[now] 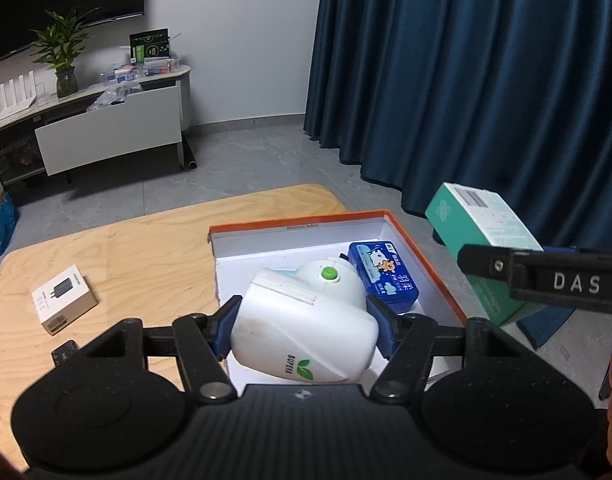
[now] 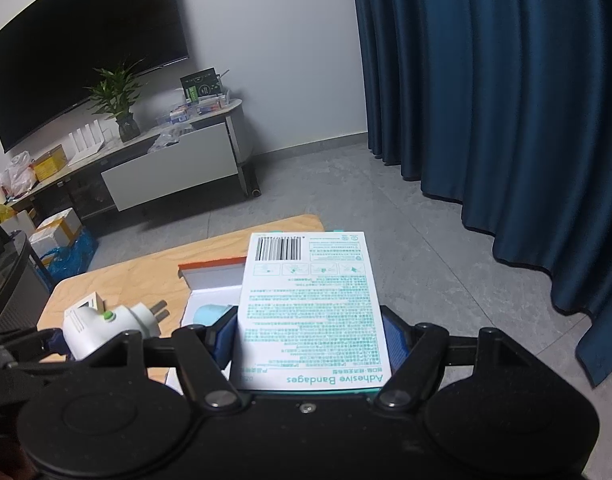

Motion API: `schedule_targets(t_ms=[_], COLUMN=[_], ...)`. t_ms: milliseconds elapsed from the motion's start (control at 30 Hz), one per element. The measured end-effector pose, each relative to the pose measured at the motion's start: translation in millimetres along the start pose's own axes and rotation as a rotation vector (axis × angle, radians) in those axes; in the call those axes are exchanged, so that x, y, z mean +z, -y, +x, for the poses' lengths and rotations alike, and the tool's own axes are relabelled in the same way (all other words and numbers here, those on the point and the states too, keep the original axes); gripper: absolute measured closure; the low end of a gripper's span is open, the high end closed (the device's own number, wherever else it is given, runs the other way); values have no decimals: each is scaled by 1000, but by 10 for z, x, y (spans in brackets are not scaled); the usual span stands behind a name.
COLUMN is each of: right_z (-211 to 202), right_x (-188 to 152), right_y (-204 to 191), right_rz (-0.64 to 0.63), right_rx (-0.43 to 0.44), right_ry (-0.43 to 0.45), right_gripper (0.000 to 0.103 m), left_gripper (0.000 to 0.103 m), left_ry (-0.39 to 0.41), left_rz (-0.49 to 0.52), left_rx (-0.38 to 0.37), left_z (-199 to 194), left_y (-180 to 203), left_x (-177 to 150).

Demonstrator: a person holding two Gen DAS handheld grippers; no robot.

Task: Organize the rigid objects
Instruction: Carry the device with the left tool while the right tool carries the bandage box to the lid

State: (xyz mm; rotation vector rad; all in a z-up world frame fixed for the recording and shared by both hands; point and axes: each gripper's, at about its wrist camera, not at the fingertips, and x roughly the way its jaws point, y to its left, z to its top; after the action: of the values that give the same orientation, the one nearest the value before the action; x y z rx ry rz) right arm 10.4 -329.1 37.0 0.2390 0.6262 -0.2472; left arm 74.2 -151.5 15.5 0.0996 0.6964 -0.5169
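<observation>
Left hand-held gripper (image 1: 304, 326) clamps the white plug (image 1: 306, 320), held over the orange-rimmed box (image 1: 422, 264). Right hand-held gripper (image 2: 312, 338) grips the bandage box (image 2: 312, 304), in the air off the desk (image 1: 126, 248) edge. Risks: the plug's rounded shell could slip or roll in the pads; lowering both together could knock them into each other or the blue pack (image 1: 384, 276). Legible: "SUPERB", "Adhesive Bandages", "DAS".

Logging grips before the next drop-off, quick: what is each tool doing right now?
Left tool: shut on the white plastic plug-in device with a green button.
Right tool: shut on the white-and-teal cardboard bandage box.
</observation>
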Motion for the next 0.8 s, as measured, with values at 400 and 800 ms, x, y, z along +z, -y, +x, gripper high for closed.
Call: schedule_targets(t_ms=[400,800], right_z=[185,358], right_x=[82,157], right_y=[8,5], right_rz=[-17,-34], right_rx=[16,20], right_ry=[-26,-41], right_gripper=[19,18], left_gripper=[37,37], left_ry=[-13,-27], left_rz=[27,31], left_rx=[-24,-34], left_z=[120,216], left_y=[143,166], left_x=[50,69])
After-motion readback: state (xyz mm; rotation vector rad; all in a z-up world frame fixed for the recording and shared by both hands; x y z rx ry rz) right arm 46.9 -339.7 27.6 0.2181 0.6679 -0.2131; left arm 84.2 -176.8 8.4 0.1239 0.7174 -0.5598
